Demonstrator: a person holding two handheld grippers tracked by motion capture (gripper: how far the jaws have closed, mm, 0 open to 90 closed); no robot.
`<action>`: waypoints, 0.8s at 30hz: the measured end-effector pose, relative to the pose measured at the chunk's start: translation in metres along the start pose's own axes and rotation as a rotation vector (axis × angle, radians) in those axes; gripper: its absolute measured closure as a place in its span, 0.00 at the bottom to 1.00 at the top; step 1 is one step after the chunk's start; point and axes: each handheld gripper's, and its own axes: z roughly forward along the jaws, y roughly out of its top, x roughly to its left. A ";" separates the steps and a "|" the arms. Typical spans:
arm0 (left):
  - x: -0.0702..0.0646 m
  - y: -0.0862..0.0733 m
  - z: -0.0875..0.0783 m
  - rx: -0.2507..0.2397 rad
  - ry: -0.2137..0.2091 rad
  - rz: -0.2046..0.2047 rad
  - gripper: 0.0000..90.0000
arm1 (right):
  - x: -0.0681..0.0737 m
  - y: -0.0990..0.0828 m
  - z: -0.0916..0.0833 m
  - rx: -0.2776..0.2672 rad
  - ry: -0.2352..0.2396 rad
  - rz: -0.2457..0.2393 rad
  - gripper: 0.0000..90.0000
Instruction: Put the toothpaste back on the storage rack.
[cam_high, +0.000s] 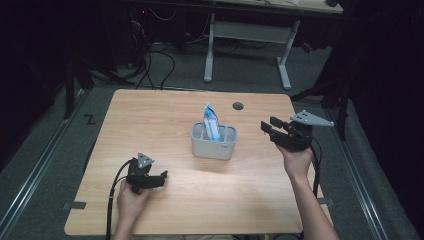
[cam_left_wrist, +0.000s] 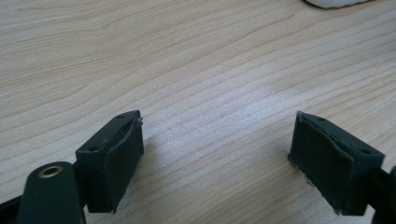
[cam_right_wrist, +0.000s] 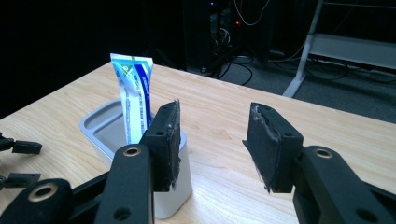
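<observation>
Grey holder (cam_high: 214, 145) is seen mid-table w/ a blue-white tube (cam_high: 211, 122) stood upright in one compartment. Right gripper (cam_high: 267, 128) is held just right of the holder, jaws apart, nothing between. Left gripper (cam_high: 162, 176) is rested on the wood table (cam_high: 150, 115) near the front edge, jaws wide, empty. Tube print is shown only by the right gripper view (cam_right_wrist: 135, 100), but isn't legible; wood grain is shown close-up in the left gripper view.

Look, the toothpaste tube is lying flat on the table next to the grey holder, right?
Not quite. The tube is not lying flat on the table; it stands upright inside the holder. The high view shows this, and the right gripper view too.
</observation>
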 end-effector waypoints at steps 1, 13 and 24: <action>0.000 0.000 0.000 0.000 0.000 0.000 0.20 | 0.000 -0.001 -0.001 0.003 -0.004 0.002 0.61; 0.000 0.000 0.000 0.000 -0.001 -0.001 0.20 | -0.007 -0.013 -0.007 0.001 -0.013 0.029 0.60; 0.000 0.000 0.000 -0.001 -0.001 -0.001 0.20 | -0.012 -0.026 -0.011 0.005 -0.020 0.058 0.60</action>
